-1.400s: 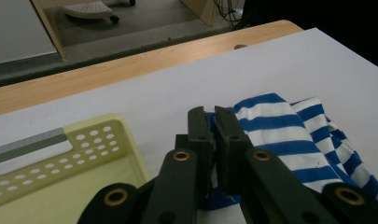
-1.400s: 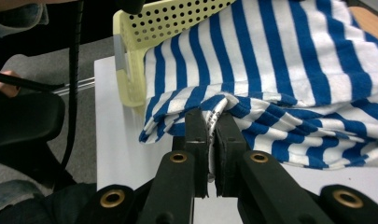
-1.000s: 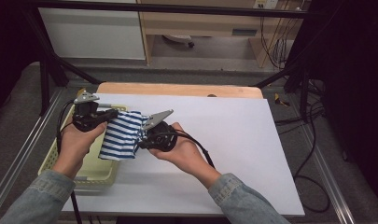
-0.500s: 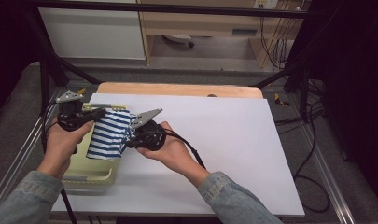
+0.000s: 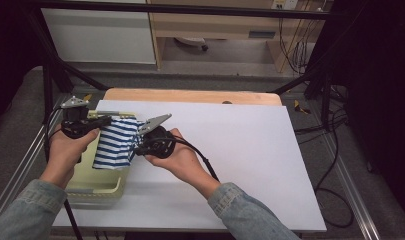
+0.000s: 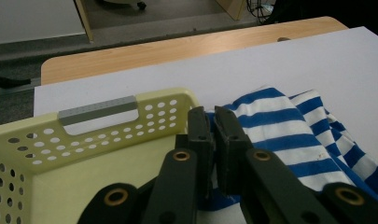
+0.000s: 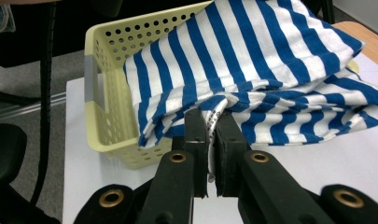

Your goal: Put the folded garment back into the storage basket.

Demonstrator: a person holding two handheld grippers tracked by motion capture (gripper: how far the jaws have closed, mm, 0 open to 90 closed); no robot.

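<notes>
The far side of the yellow basket (image 7: 107,93) is hidden by the striped cloth (image 7: 252,70), whose right end is cut off.

- The left claw (image 5: 101,121) sits in the left hand (image 5: 66,150), its jaws pointing level toward the right claw (the grey plate rides on top); in the left gripper view the jaws are pressed together.
- The right claw (image 5: 136,141) is held in the right hand (image 5: 177,159), close to the left claw, jaws clamped tight.
- Both forearms, in denim sleeves, reach up behind the claws.
</notes>
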